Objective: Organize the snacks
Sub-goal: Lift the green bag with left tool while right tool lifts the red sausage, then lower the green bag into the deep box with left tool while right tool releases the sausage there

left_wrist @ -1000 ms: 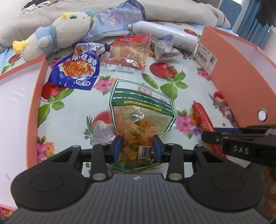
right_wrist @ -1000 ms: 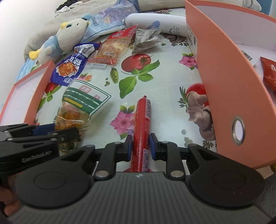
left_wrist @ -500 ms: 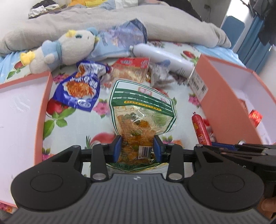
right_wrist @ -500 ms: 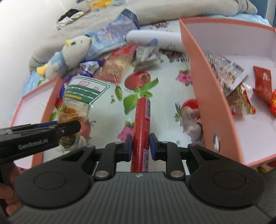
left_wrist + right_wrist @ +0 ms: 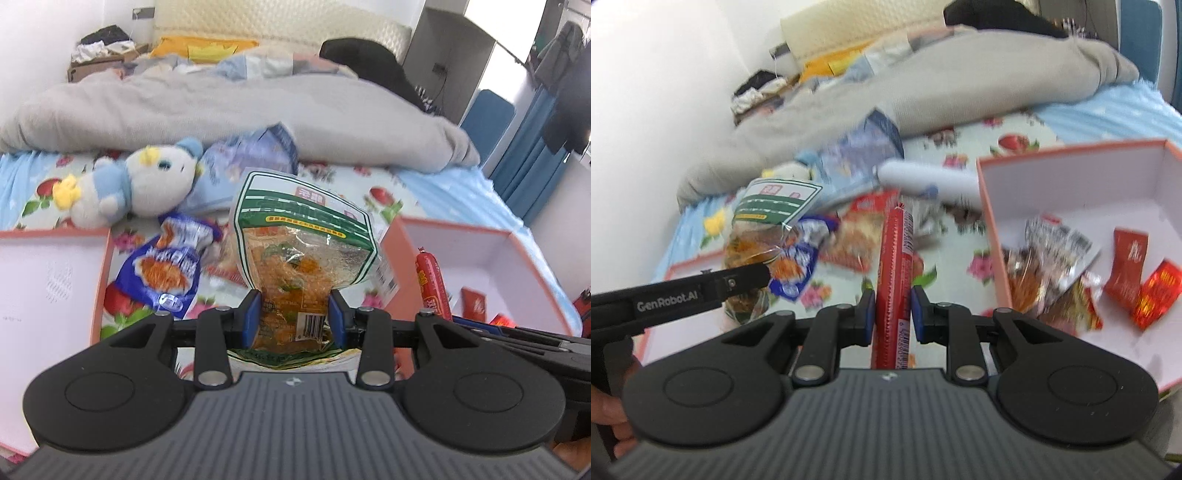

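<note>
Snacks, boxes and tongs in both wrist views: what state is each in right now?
Left tongs: shut on green-topped snack bag, lifted.
Right tongs: shut on red sausage stick, lifted.
Right box: open, several packets inside.
Left box: open.
Blue snack bag: lying on the sheet.

Green-topped clear snack bag (image 5: 299,258) and red sausage stick (image 5: 894,273), both upright, clamped, lifted above floral cloth (image 5: 964,258)

Taking the plush toy (image 5: 144,192) as landmark: the blanket (image 5: 221,110) lies behind it, one box (image 5: 48,273) before it to the left, the noodle packet (image 5: 166,269) just before it, another box (image 5: 1089,206) well right, apparently holding several wrappers (image 5: 1056,251).
</note>
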A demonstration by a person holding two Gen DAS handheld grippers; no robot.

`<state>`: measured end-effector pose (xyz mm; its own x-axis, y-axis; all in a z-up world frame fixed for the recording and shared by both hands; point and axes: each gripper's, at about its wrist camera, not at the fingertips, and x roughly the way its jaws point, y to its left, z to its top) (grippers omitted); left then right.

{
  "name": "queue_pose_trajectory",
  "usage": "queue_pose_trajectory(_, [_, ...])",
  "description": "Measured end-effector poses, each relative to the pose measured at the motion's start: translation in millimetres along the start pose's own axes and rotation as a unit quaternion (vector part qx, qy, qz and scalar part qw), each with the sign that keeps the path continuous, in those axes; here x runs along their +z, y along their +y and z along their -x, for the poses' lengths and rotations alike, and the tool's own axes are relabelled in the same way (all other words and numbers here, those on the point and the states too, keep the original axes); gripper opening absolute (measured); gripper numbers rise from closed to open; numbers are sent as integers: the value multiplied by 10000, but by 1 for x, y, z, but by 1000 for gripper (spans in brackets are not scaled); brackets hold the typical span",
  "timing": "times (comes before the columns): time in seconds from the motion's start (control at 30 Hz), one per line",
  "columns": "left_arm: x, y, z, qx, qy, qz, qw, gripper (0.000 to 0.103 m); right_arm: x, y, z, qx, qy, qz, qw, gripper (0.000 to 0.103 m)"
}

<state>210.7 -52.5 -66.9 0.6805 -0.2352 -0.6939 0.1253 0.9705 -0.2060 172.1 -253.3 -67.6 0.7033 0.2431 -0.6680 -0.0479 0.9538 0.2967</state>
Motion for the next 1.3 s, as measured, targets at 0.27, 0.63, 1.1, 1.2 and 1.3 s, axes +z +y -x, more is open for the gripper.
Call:
queue_pose_trajectory(0.27, [36,-29,19,-243,-266,-45,9993,44,36,-7,26,-13,-429,10,9991,24])
queue_pose_trajectory(0.63, [79,-81,32,-708,-590,-249,9954,44,75,-30,59,-181,-988,-79,9949,24])
queue_pose_trajectory(1.1, [85,-162,-24,-1210,-259,-694,9899,44,80,-104,60,-698,-1062,-519,9905,24])
queue_pose_trajectory(1.2, [76,-180,-48,-1259,-24,-782,9889,44,76,-125,51,-816,-941,-655,9901,24])
queue_pose_trajectory(1.3, [66,-194,-75,-1270,225,-903,9875,44,70,-144,40,-938,-802,-801,9891,24])
